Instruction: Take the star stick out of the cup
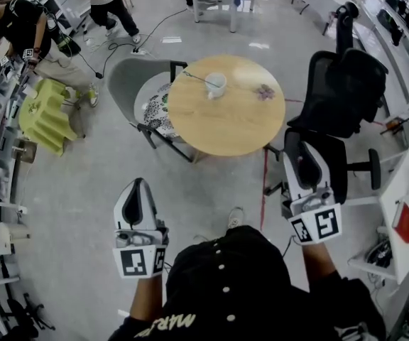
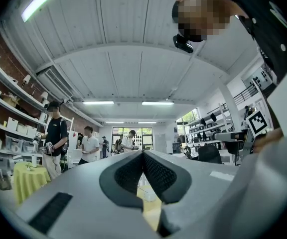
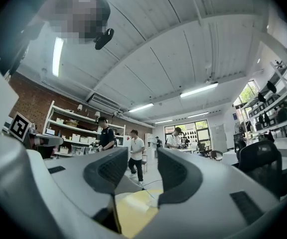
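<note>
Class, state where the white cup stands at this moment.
In the head view, the white cup stands near the far edge of the round wooden table, just left of a small purple object lying there.

Cup (image 1: pixel 215 85) on table (image 1: pixel 226 137) — star stick (image 1: pixel 194 77) in it; shell chair (image 1: pixel 128 84) left, office chair (image 1: pixel 346 91) right

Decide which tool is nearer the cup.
Right, it seems. The right tool is short and right of the cup; the left tool is farther back, to its left.

A lab workspace; stocked shelves (image 3: pixel 71 126), office chair (image 1: pixel 346 84), concrete floor (image 1: pixel 84 190).
</note>
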Tool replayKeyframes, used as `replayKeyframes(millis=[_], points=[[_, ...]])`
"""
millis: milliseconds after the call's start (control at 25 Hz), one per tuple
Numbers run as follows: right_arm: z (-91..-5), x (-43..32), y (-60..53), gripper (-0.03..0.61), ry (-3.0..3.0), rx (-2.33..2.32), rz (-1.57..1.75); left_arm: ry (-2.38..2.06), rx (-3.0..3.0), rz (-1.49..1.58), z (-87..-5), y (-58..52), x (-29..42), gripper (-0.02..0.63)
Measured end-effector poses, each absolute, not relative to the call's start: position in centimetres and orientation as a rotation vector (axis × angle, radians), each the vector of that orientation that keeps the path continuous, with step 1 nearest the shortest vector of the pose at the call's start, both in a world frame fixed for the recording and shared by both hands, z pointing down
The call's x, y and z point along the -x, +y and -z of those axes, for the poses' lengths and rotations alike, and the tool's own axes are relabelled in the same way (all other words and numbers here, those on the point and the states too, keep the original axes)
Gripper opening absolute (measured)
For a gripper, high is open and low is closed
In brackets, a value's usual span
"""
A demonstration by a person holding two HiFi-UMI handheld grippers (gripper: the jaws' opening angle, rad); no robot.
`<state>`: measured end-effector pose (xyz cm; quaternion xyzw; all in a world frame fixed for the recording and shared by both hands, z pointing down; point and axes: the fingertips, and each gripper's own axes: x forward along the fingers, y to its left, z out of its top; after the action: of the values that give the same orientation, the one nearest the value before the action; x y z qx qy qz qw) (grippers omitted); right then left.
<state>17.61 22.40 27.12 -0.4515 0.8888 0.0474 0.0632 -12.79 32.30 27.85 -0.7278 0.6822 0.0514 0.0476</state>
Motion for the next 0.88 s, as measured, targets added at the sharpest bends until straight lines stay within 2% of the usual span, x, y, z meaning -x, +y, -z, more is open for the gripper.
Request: replayKeyframes(millis=[40,160,600,880], points=[[-27.2,-17.7,22.1,0.208,2.692,1.352,-0.133,2.084,2.218,-0.152,-27.9,32.1,12.6,0.004],[-27.4,-18.4,20.9,0.252,2.702,1.333,-0.123,2.103,2.210,-0.139,-28.0,31.0,12.0,0.003],[-28.4,-21.9,14.5,0.252,2.750,1.249,-0.123,2.185,2.117,-0.125,-28.1,26.7,7.7,0.003],[-29.1,-22.0,10.6,0.248,2.749,1.246,-0.093,2.219,2.129,-0.092,-29.4,23.4,7.6,0.003]])
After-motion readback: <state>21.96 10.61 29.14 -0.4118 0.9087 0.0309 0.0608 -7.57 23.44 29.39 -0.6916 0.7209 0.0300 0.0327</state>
